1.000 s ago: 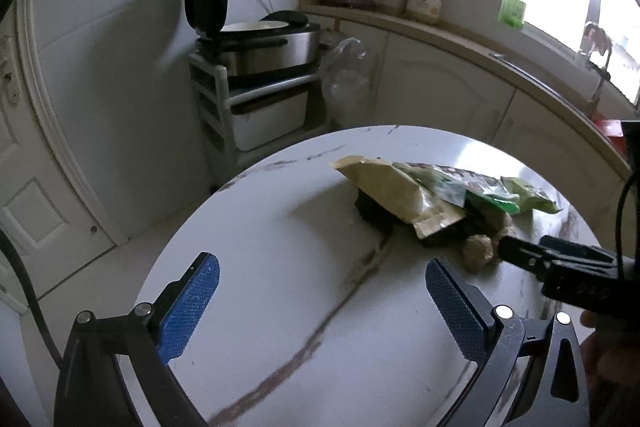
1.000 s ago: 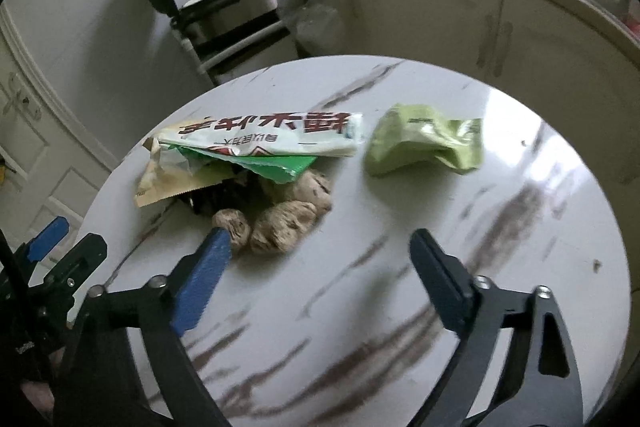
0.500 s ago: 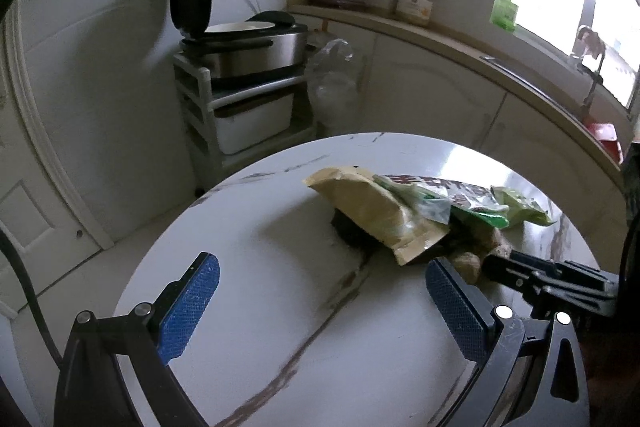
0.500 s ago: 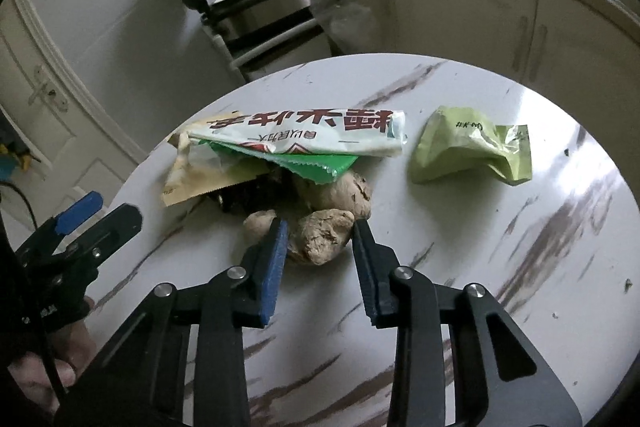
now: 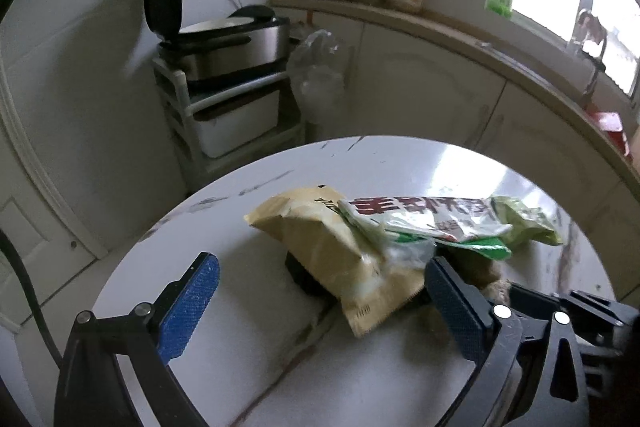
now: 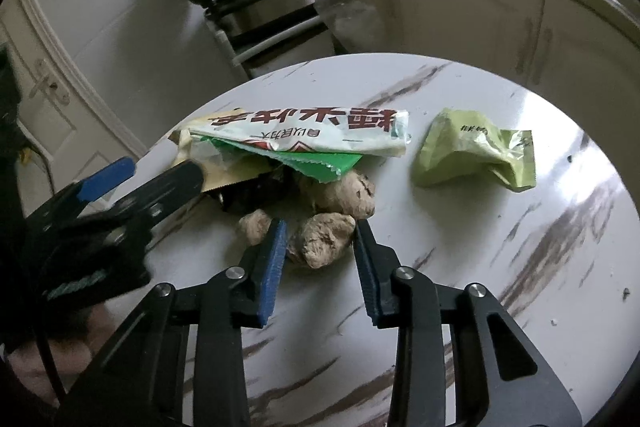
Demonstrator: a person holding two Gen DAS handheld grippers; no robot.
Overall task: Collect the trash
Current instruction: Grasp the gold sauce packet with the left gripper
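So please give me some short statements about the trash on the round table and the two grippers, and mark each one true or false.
1. The right gripper is closed on a ginger piece. True.
2. The left gripper is shut on the tan bag. False: its jaws stand wide open, holding nothing.
3. The light green wrapper lies apart from the pile. True.
4. The rice cooker has its lid closed. False: the lid stands open.
5. The white packet with red characters lies under the ginger. False: it lies on top of the pile.
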